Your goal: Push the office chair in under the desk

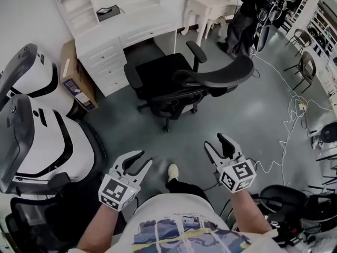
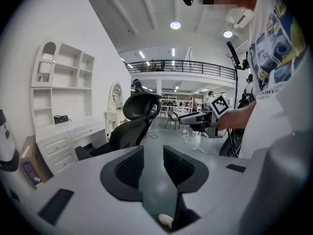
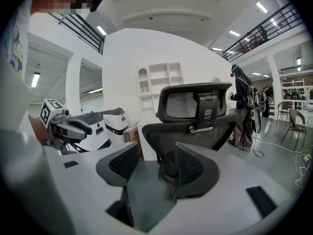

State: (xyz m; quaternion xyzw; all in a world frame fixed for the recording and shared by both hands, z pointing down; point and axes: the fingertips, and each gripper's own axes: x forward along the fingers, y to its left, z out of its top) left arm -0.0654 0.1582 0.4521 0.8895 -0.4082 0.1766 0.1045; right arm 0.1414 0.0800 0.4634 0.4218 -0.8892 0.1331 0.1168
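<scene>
- The chair (image 1: 176, 83) stood askew in front of the table (image 1: 134, 22), its seat only near the kneehole, not under it. A straight shove from where you stood could have run it into the drawers (image 1: 105, 62) instead of the gap.
- The armrests (image 1: 196, 50) looked wide. If they rode level with the table's edge, they might have caught there and stopped the chair short.
- Pushing high on the backrest (image 1: 224, 77) could have tipped or reclined it and not rolled the base. The castors might also have swivelled and steered it off line.
- Loose cables (image 1: 287, 123) lay on the floor to your right. A step that way risked snagging them.
- Your left tongs (image 1: 145, 158) were apart, with only floor between them. Your right tongs (image 1: 213, 141) were wider apart and also held nothing.
- The chair was ahead of both tongs and well apart from them, with the backrest its nearest part. It lay closer to the right tongs, which pointed almost straight at it. From the left tongs it sat ahead and to the left.
</scene>
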